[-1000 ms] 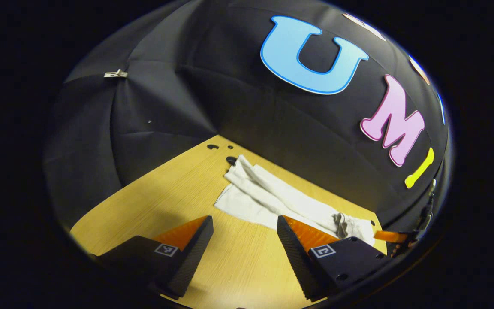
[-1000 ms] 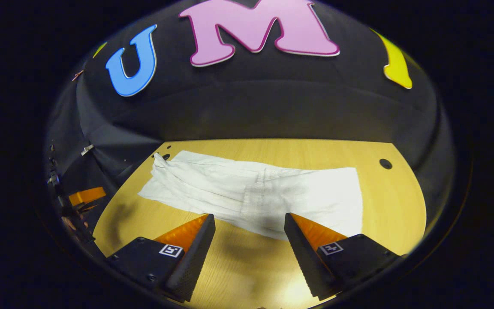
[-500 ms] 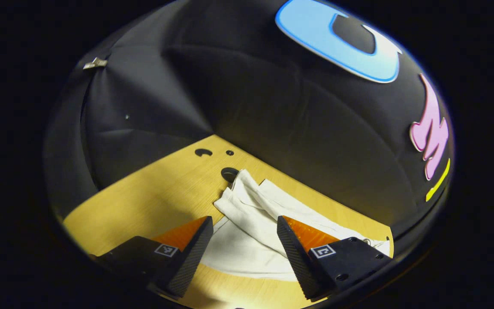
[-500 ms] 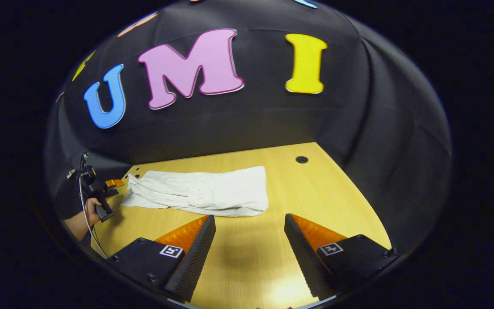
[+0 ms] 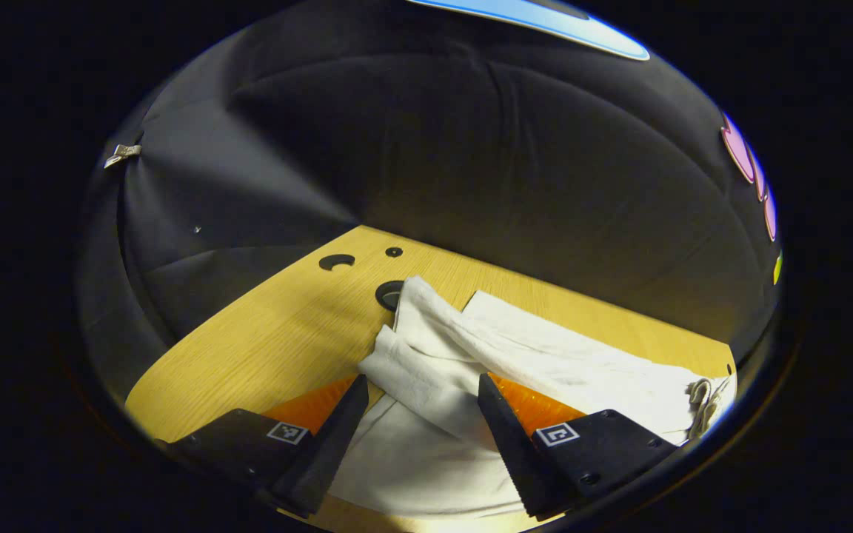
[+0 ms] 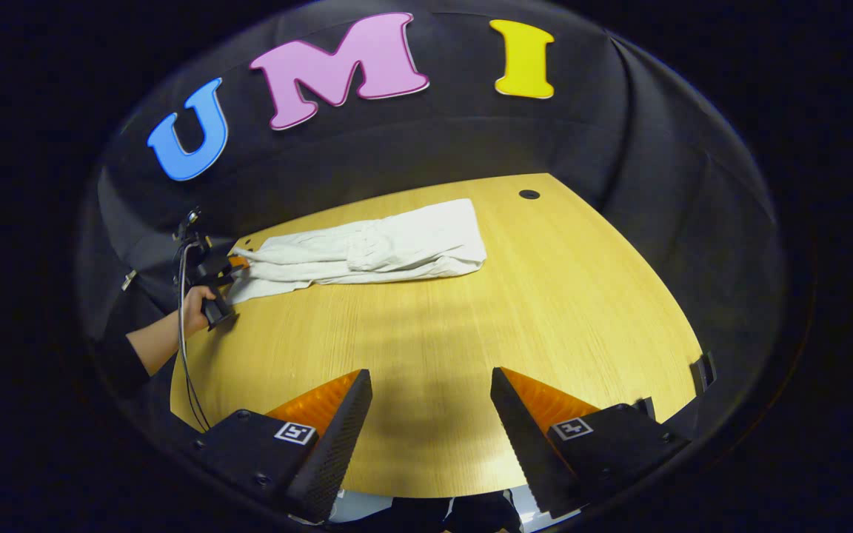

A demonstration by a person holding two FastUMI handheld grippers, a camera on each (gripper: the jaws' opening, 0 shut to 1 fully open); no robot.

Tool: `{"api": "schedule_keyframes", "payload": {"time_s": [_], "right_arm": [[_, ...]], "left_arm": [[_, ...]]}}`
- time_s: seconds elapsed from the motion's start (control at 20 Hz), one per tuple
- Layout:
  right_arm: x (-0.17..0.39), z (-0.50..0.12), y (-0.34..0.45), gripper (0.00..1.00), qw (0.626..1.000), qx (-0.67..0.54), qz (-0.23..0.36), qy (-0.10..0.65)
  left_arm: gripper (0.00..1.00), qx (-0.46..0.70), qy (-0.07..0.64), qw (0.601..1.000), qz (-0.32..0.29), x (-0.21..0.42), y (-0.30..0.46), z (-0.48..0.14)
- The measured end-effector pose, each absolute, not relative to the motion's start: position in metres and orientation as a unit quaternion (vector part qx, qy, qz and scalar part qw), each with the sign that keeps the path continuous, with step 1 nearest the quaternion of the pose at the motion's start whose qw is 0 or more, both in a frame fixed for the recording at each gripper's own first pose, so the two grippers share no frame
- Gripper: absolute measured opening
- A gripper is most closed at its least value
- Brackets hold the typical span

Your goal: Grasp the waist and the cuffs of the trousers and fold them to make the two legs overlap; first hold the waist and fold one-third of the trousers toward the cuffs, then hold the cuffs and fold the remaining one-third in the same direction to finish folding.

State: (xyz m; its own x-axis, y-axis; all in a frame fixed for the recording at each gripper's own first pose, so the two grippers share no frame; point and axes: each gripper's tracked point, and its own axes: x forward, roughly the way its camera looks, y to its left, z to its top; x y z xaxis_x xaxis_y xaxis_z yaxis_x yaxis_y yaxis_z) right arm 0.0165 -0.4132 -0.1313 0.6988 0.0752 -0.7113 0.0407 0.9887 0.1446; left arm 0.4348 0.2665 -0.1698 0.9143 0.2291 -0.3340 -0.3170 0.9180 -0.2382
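White trousers (image 6: 367,252) lie lengthwise at the table's (image 6: 530,311) far edge. Left gripper (image 5: 419,414) spread wide astride the cuff end, contact unclear. Right gripper (image 6: 430,422) open over bare wood, well apart from the cloth.

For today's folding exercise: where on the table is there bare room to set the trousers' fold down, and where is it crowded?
The widest bare patch of table lies between the trousers and the open right gripper. Another strip runs past the trousers' right end, toward a small hole. It is crowded at the trousers' left end, where the left gripper and hand work.
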Motion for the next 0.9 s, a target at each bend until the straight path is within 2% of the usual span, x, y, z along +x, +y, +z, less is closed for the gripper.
{"api": "schedule_keyframes", "payload": {"time_s": [0.2, 0.3, 0.4, 0.45, 0.65, 0.75, 0.8, 0.9], "right_arm": [[0.006, -0.139, -0.382, 0.99, 0.910, 0.081, 0.039, 0.404], [0.002, -0.144, -0.376, 0.99, 0.906, 0.076, 0.049, 0.413], [0.001, -0.146, -0.370, 0.99, 0.904, 0.082, 0.053, 0.416], [0.001, -0.147, -0.369, 0.99, 0.902, 0.089, 0.051, 0.418], [-0.003, -0.149, -0.373, 0.99, 0.900, 0.099, 0.043, 0.423], [0.000, -0.147, -0.379, 0.99, 0.904, 0.090, 0.039, 0.416], [-0.001, -0.146, -0.382, 0.99, 0.907, 0.086, 0.036, 0.411], [-0.007, -0.146, -0.387, 0.99, 0.909, 0.089, 0.025, 0.406]], "left_arm": [[0.97, -0.077, 0.175, 0.970, 0.150, 0.438, 0.266, -0.177], [0.98, -0.042, 0.186, 0.973, 0.128, 0.442, 0.258, -0.178], [0.80, -0.037, 0.193, 0.974, 0.117, 0.447, 0.254, -0.181], [0.79, -0.040, 0.194, 0.974, 0.112, 0.447, 0.255, -0.181], [0.58, -0.048, 0.200, 0.975, 0.083, 0.438, 0.244, -0.182], [0.34, -0.054, 0.196, 0.976, 0.080, 0.435, 0.237, -0.182], [0.30, -0.053, 0.192, 0.977, 0.078, 0.433, 0.234, -0.181], [0.11, -0.047, 0.190, 0.978, 0.078, 0.424, 0.225, -0.184]]}}
